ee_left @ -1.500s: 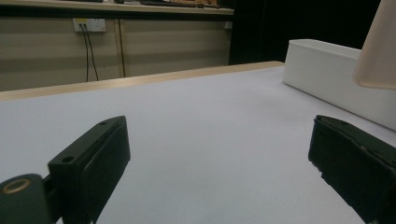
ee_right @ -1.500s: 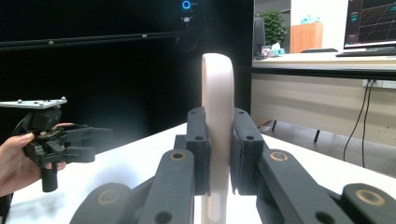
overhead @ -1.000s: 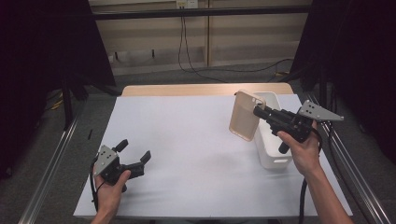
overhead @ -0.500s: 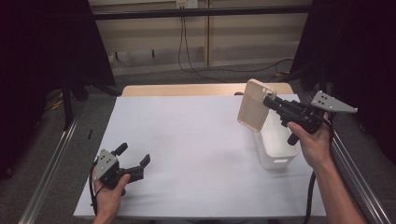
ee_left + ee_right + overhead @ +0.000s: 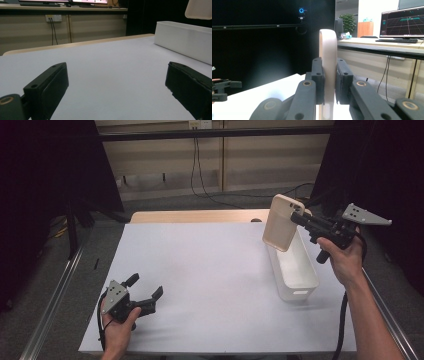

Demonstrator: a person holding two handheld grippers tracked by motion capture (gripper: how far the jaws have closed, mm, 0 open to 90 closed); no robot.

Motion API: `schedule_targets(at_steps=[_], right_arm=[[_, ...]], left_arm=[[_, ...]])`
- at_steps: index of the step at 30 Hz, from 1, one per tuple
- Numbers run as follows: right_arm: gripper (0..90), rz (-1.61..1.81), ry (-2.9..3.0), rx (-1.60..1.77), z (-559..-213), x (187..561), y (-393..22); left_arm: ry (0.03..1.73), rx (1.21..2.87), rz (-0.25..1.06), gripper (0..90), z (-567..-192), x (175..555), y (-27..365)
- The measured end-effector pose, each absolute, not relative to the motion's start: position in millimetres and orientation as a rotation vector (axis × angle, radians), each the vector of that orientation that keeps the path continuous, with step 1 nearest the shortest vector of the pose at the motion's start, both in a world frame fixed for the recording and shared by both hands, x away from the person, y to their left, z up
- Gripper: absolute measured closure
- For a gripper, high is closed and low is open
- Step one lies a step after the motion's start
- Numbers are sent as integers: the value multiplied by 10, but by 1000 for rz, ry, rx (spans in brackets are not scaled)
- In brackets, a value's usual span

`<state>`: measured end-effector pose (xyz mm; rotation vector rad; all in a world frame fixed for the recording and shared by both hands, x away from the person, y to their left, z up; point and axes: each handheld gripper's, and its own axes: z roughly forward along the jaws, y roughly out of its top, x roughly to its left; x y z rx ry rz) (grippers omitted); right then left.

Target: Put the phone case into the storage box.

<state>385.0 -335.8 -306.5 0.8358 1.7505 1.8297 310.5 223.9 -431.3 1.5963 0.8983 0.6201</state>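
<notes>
Up on the right, the right gripper (image 5: 296, 218) has its fingers clamped on the edge of a beige phone case (image 5: 282, 222), held in the air above the far end of the white bin (image 5: 296, 270) (upright, broad face toward the table's middle). Meanwhile the left gripper (image 5: 148, 296) rests low on the table (image 5: 210, 270), fingers spread wide, empty.

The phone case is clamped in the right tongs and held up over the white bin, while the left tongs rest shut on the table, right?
Not quite: the left tongs are open, as the left gripper view shows. The right tongs do clamp the phone case above the white bin.
</notes>
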Motion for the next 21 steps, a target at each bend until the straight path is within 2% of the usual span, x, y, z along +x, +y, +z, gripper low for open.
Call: schedule_targets(at_steps=[21], right_arm=[[804,1795,1740,868,-3155,4271,-3636]], left_arm=[[906,1580,621,47,-4317,3132,2261]])
